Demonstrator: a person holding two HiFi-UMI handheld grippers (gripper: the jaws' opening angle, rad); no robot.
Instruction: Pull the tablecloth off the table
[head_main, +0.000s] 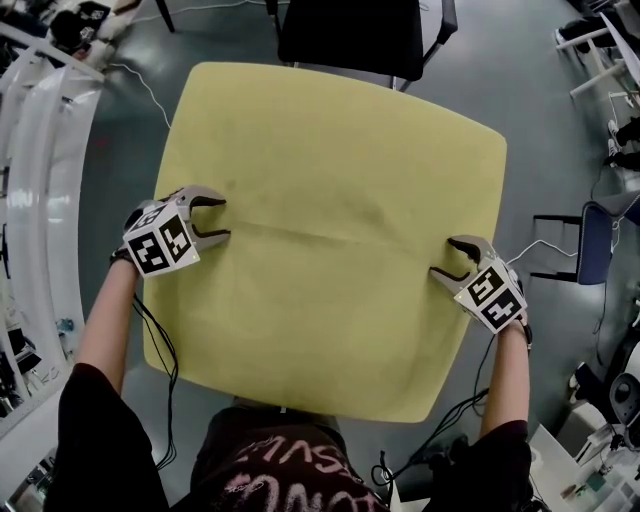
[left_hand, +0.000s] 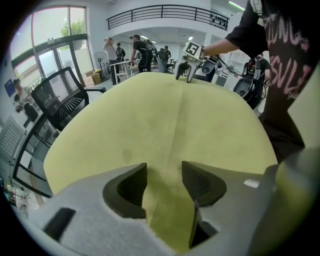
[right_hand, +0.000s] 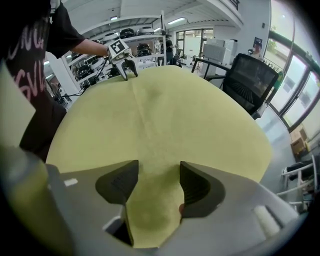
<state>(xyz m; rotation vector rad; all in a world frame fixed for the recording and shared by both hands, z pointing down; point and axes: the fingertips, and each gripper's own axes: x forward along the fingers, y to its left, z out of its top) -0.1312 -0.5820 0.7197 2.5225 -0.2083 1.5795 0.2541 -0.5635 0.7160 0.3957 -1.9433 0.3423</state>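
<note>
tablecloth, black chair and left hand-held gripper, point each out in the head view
tablecloth (head_main: 330, 180), head view, bare middle of the yellow cloth
black chair (head_main: 350, 30), head view, middle of its black surface
left hand-held gripper (head_main: 225, 218), head view, midway between its open fingertips

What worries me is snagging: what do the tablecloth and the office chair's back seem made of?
Tablecloth: soft matte yellow cloth, perhaps felt; fuzzy surface, faint fold crease. Office chair back: apparently black mesh in a dark frame; partly see-through.

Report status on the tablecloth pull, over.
Left gripper and right gripper both open, at opposite sides of the tablecloth, nothing pinched. Tablecloth flat, covering the table. Black chair at far edge, off the cloth.
</note>
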